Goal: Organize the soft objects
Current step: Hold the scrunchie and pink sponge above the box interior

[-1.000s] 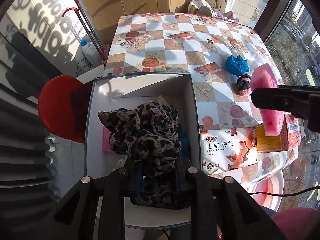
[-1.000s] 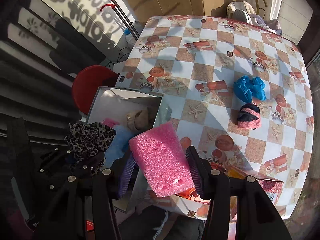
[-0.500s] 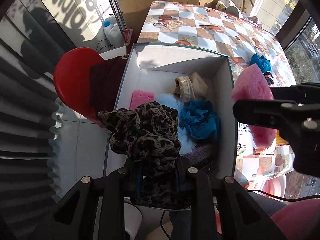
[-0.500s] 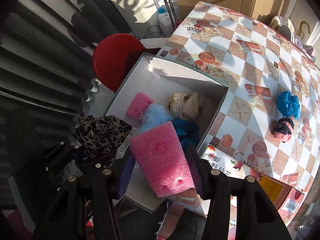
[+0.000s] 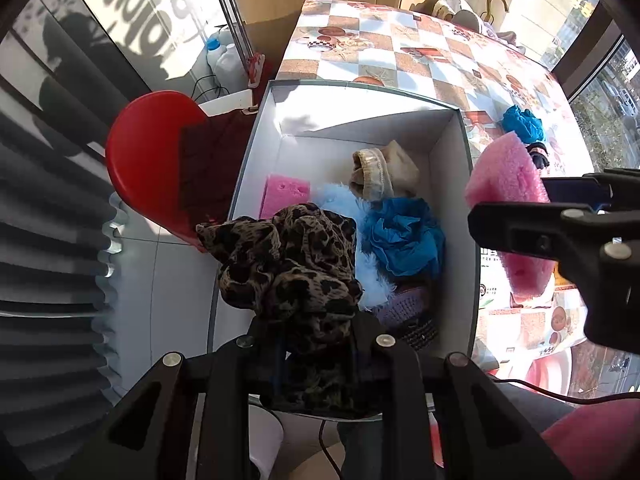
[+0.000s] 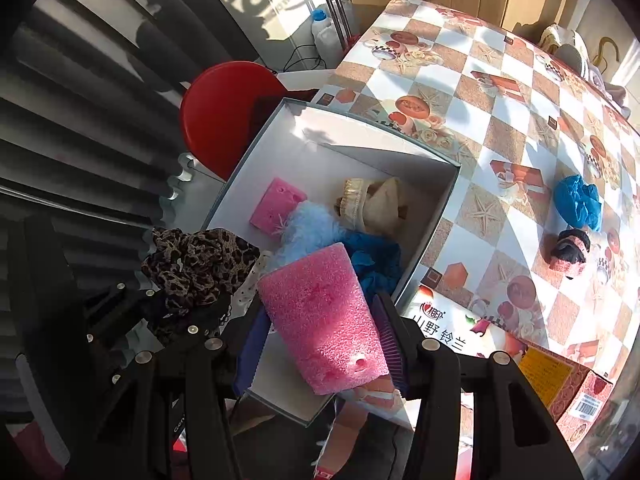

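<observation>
While both point steeply downward over the white box point(image 5: 256, 152), the left hand-held gripper point(image 5: 316, 344) is clenched on a leopard-print cloth point(image 5: 288, 264) and the right hand-held gripper point(image 6: 320, 320) grasps a pink foam block point(image 6: 324, 312). Blue cloth point(image 6: 578, 200) lies on the bench point(image 6: 500, 92).

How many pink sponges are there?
2. One pink sponge is squeezed in the right tool above the box; the other pink sponge lies inside it. More may hide under the pile.
</observation>
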Available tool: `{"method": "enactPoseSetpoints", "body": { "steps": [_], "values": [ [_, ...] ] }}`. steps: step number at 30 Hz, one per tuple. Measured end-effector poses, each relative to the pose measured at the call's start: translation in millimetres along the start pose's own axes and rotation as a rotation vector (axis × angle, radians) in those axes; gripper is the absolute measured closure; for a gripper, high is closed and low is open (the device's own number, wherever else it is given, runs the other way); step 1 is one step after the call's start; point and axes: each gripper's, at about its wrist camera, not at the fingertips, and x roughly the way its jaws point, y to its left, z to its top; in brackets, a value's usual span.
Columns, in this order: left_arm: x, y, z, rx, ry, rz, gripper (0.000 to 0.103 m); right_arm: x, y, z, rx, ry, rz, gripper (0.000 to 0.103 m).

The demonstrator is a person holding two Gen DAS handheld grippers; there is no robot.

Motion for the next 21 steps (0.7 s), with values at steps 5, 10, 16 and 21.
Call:
{"method": "enactPoseSetpoints", "body": {
  "steps": [5,10,16,21],
  "values": [
    [1.9,1.9,-0.6,-0.008,0.009,-0.001,0.077,0.3,-0.8,0.5,0.003,0.002,0.001,0.049],
    [2.7,2.0,-0.6,-0.007,0.011,-0.001,0.077,2.0,-0.9,0.3,0.003,0.007,0.003,0.049],
    [2.8,1.7,-0.8,-0.010,0.011,-0.001,0.077,4.3,-1.1,0.2,0.004,0.013,0.005,0.049],
    [4.7,0.0,-2.0,-0.004,0.016,-0.001,0.077,6.4,-2.1,0.7,0.009,0.021,0.007,0.049]
  ]
}}
